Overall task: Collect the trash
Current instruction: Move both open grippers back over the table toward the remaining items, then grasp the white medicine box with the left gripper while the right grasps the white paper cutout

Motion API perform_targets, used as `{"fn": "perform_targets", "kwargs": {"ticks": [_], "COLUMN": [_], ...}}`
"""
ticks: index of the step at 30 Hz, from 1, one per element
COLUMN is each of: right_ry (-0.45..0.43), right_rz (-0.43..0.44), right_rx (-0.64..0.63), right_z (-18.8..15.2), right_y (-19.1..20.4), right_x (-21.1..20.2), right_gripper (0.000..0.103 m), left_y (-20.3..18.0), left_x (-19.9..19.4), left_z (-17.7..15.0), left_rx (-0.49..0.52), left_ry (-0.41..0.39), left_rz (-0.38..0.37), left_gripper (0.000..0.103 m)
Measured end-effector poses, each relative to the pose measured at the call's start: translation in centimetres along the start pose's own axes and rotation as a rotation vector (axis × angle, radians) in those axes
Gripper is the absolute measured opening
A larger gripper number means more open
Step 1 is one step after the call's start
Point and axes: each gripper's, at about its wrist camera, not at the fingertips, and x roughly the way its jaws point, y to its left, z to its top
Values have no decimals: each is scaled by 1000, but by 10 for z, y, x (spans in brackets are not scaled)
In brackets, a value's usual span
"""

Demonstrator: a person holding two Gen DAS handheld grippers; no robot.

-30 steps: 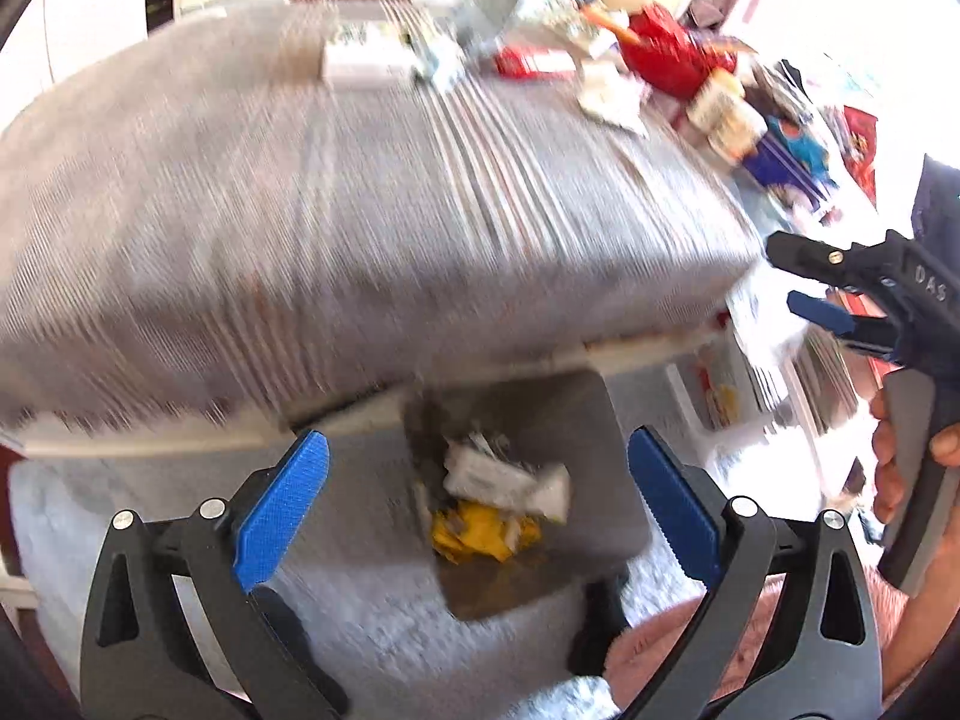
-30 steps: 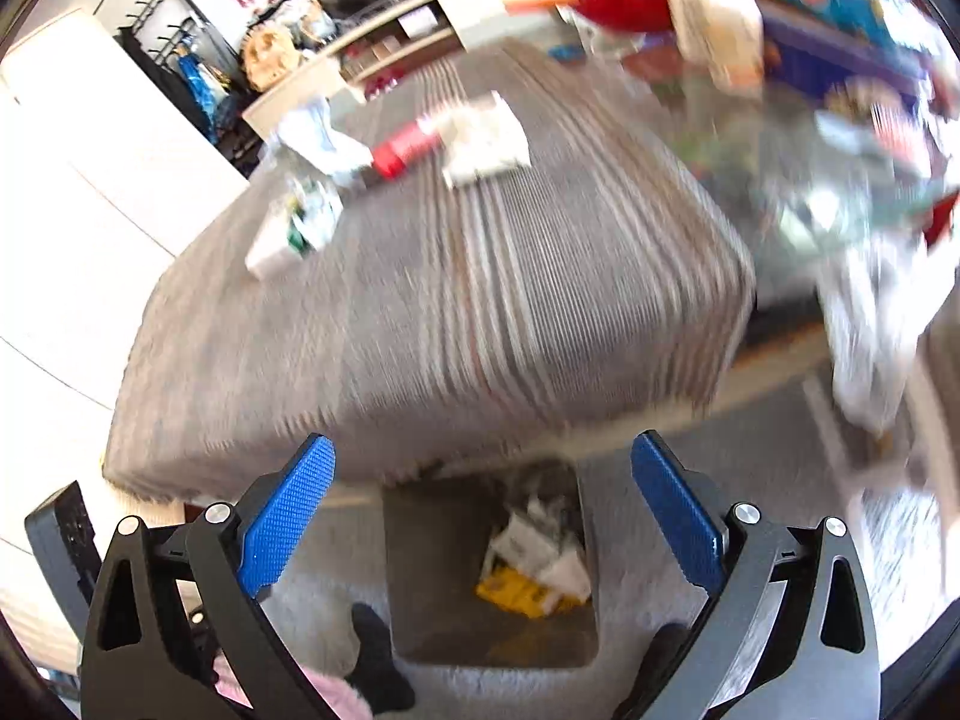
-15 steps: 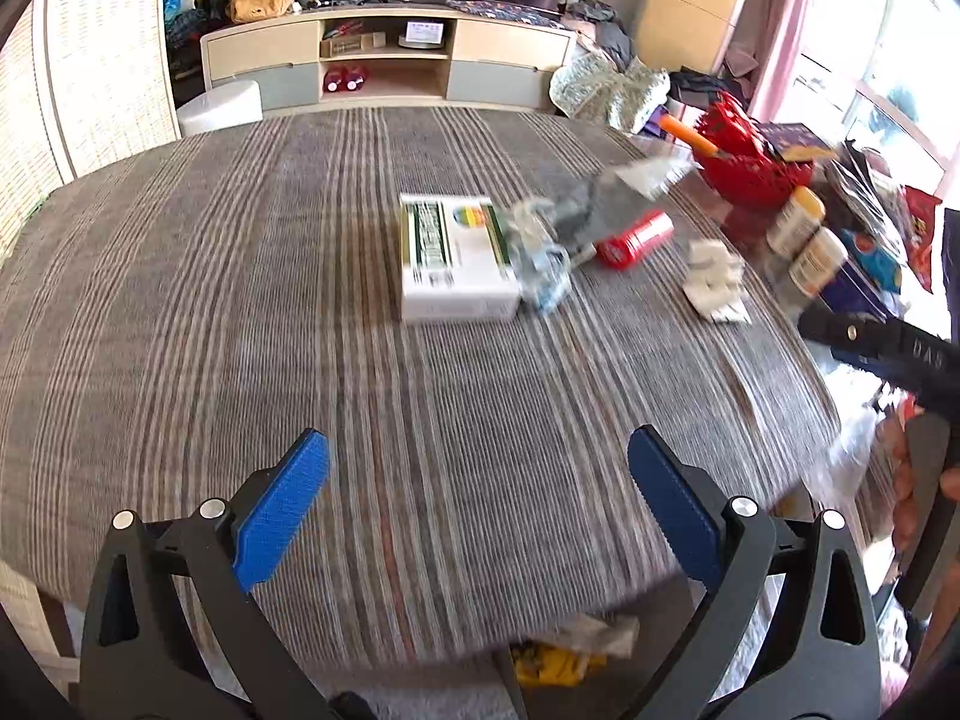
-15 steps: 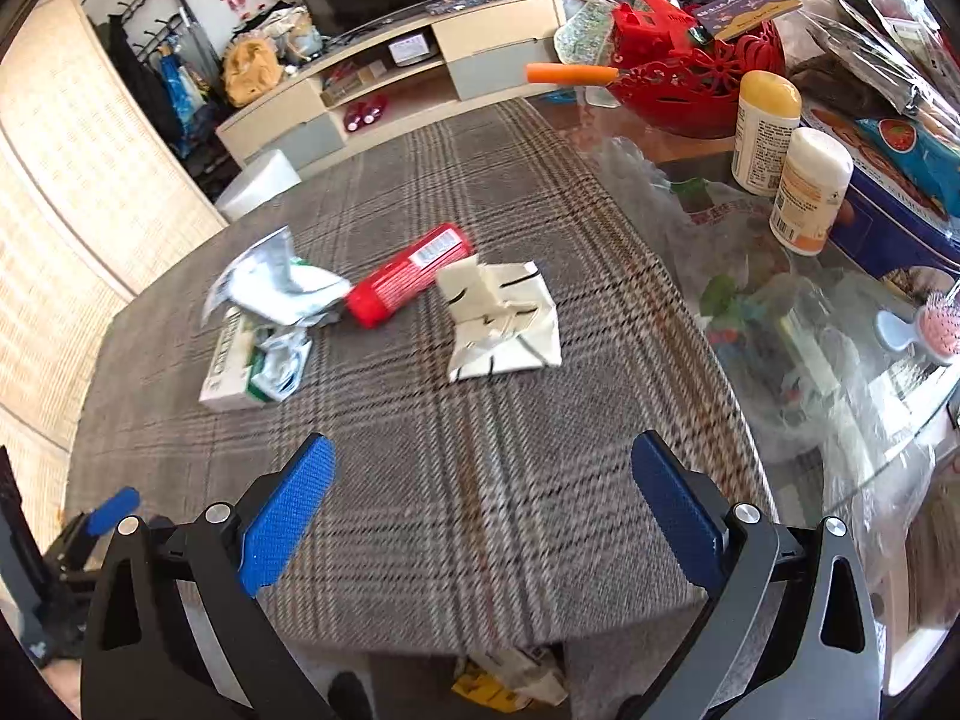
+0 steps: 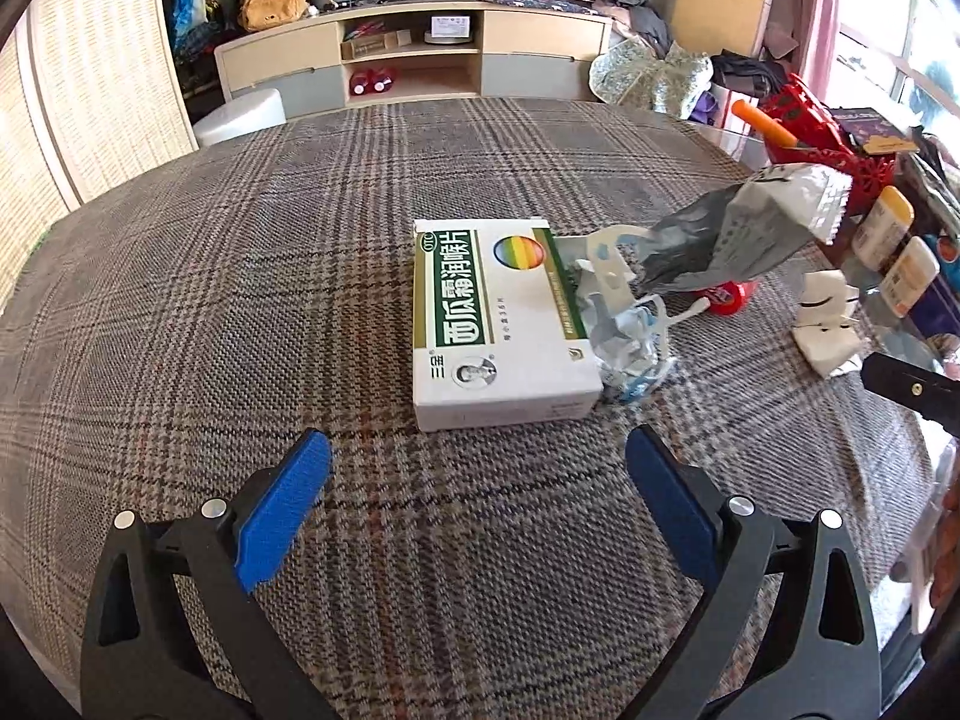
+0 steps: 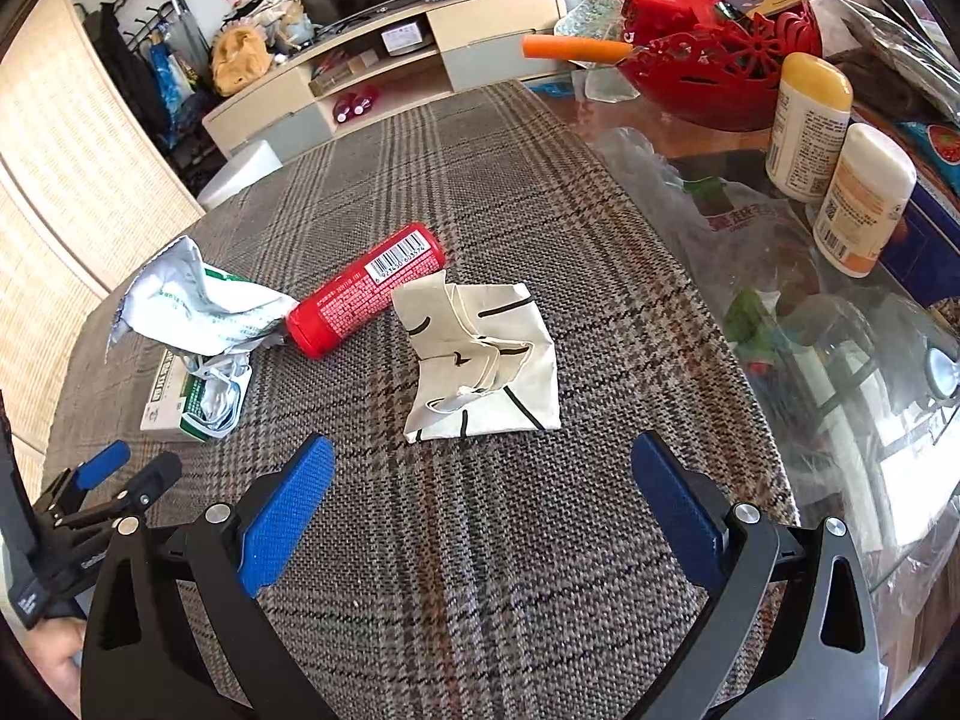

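Both tongs, left (image 5: 477, 474) and right (image 6: 483, 480), moved up from bin to tabletop (image 5: 240, 276), spread, empty. Uncollected: box (image 5: 498, 324), wrapper (image 6: 192, 306), red tube (image 6: 366, 291), folded paper (image 6: 480, 360).

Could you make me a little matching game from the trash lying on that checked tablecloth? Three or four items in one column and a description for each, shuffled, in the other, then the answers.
Items:
1. medicine box
2. red tube
3. white paper wrapper
4. silver foil bag

Descriptions:
A. lying on its side, barcode facing up
B. crumpled, with black line markings
C. flat, green-and-white, with a rainbow circle
D. torn open, propped up above the cloth

Pairs: 1-C, 2-A, 3-B, 4-D
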Motion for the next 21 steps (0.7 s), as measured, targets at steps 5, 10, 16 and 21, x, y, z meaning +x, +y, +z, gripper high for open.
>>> {"fn": "perform_targets", "kwargs": {"ticks": [5,10,16,21], "right_ry": [12,13,-9,-37], "right_rz": [-4,-9,-32,-44], "right_rx": [-9,-21,-61,-66], "right_z": [1,2,4,9], "right_y": [3,6,11,10], "right_x": [10,16,24,35], "right_gripper": [100,100,100,97], "left_y": [1,-1,12,18], "left_x": [10,19,24,29], "left_z": [8,14,19,24], "left_rx": [-20,-17,-43,-44], "left_ry": [-1,-4,-11,-15], "left_rz": [-14,28,26,4], "left_gripper": [92,90,86,74]}}
